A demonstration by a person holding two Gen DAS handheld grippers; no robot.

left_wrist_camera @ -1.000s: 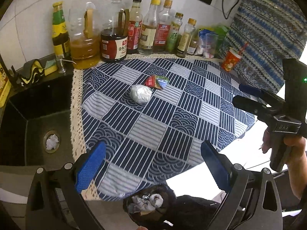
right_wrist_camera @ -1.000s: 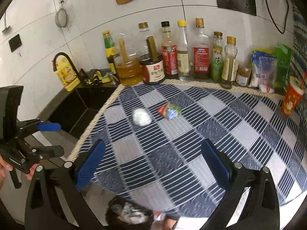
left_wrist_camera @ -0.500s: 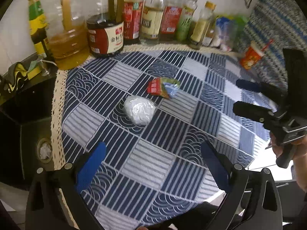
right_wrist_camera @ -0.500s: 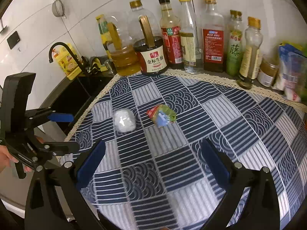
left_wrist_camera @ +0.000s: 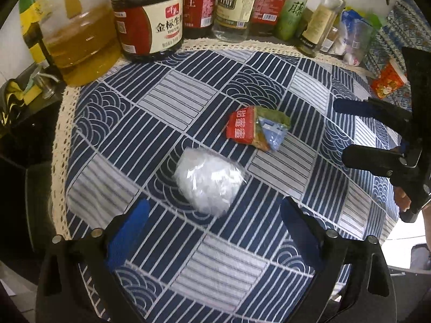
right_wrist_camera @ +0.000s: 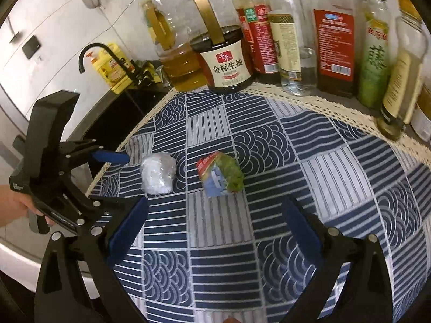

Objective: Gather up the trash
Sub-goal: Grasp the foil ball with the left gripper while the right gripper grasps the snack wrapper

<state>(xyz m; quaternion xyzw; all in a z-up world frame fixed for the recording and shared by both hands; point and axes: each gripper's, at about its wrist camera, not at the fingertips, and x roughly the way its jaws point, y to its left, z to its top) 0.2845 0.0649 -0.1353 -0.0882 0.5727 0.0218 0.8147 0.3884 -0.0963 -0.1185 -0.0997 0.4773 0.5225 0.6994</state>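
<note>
Left gripper (left_wrist_camera: 212, 231) hangs over the white wad (left_wrist_camera: 208, 180), fingers apart and just narrowing, nothing between; right gripper (right_wrist_camera: 212, 228) gapes above the wrapper (right_wrist_camera: 221, 173).

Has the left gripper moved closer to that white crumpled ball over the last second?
Yes. The left gripper has come down toward the white ball, which now lies just ahead of its open, slightly narrowing fingers; the soy sauce bottle looms larger.

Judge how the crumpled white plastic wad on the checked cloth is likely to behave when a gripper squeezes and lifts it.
The white plastic wad looks like thin, crinkled film, so it probably weighs little and will squash between the fingers rather than resist. Its rounded, glossy surface suggests that it may slip or scoot across the checked cloth if nudged off-centre. It seems unlikely to break.
</note>
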